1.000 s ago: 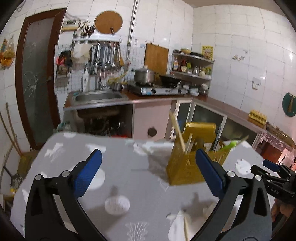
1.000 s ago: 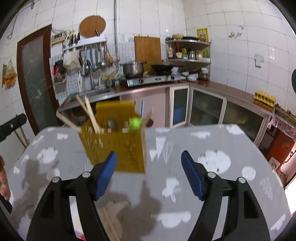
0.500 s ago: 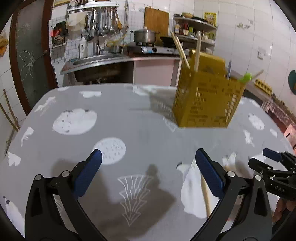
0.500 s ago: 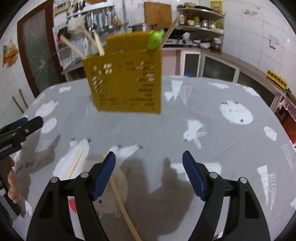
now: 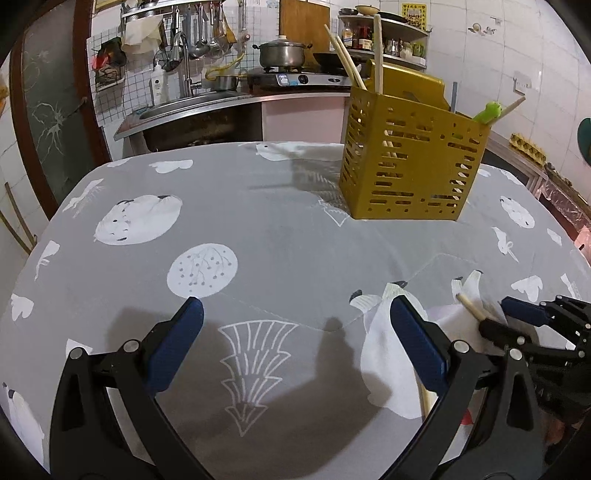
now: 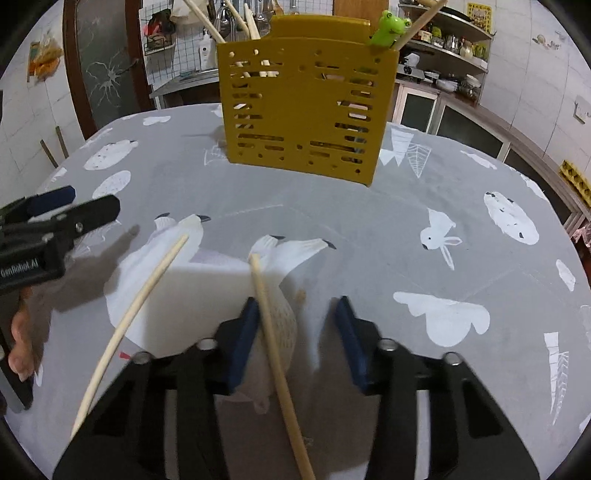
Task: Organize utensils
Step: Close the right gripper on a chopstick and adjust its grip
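Note:
A yellow slotted utensil holder (image 5: 410,155) stands on the grey patterned tablecloth (image 5: 280,243) with several chopsticks and a green frog-topped utensil (image 6: 389,31) in it; it also shows in the right wrist view (image 6: 303,107). Two loose wooden chopsticks lie on the cloth: one (image 6: 275,354) runs between my right gripper's fingers near the left pad, the other (image 6: 129,317) lies further left. My right gripper (image 6: 295,332) is open, low over that chopstick. My left gripper (image 5: 295,343) is open and empty over bare cloth. The right gripper's tips show in the left wrist view (image 5: 517,321).
Behind the table stand a kitchen counter with a sink (image 5: 192,103), a stove with a pot (image 5: 282,55) and shelves. A dark door (image 5: 48,110) is at far left. The table edge curves away on both sides.
Both grippers have dropped toward the table and tilted down. My right gripper has come down around the right-hand chopstick and its opening has narrowed. The holder now stands further off.

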Demonstrator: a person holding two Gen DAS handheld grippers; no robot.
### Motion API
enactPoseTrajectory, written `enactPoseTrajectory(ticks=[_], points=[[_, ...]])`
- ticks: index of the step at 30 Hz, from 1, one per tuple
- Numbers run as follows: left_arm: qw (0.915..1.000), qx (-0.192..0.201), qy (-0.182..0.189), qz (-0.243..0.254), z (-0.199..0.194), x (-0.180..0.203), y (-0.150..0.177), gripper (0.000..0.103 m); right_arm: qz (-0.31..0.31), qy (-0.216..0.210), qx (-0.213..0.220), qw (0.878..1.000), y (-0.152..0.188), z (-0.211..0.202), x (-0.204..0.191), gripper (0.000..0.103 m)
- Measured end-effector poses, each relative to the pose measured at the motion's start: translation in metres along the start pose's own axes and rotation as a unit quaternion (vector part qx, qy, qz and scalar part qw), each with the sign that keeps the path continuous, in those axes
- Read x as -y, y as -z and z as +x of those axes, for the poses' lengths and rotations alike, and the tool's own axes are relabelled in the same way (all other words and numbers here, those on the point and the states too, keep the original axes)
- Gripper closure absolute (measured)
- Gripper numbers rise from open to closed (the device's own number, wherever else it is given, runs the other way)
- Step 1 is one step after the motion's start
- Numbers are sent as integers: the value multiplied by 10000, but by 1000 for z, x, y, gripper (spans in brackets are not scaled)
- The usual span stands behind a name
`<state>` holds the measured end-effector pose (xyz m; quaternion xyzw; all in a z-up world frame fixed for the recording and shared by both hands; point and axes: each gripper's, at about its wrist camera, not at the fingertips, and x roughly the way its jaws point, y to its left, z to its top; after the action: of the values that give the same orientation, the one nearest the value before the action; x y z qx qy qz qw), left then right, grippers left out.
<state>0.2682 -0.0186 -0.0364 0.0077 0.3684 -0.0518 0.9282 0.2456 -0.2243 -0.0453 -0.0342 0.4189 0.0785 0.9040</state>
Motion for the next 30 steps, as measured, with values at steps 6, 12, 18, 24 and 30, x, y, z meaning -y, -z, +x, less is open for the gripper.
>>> enactPoseTrajectory(ticks=[6, 12, 18, 24, 30], points=[[9995, -251, 123, 114, 5, 19, 4, 5, 149, 210, 29, 9997, -5, -4, 8, 100], [9988, -342, 199, 293, 5, 37, 10, 5, 455, -256, 70, 9986, -5, -5, 29, 99], [9987, -401, 169, 274, 5, 38, 12, 5, 372, -334, 149, 9986, -6, -6, 22, 99], [9992, -372, 89, 110, 5, 26, 11, 5, 264, -255, 211, 9991, -7, -10, 20, 76], [9993, -374, 78, -25, 7, 19, 10, 5, 77, -150, 150, 9997, -6, -6, 16, 61]])
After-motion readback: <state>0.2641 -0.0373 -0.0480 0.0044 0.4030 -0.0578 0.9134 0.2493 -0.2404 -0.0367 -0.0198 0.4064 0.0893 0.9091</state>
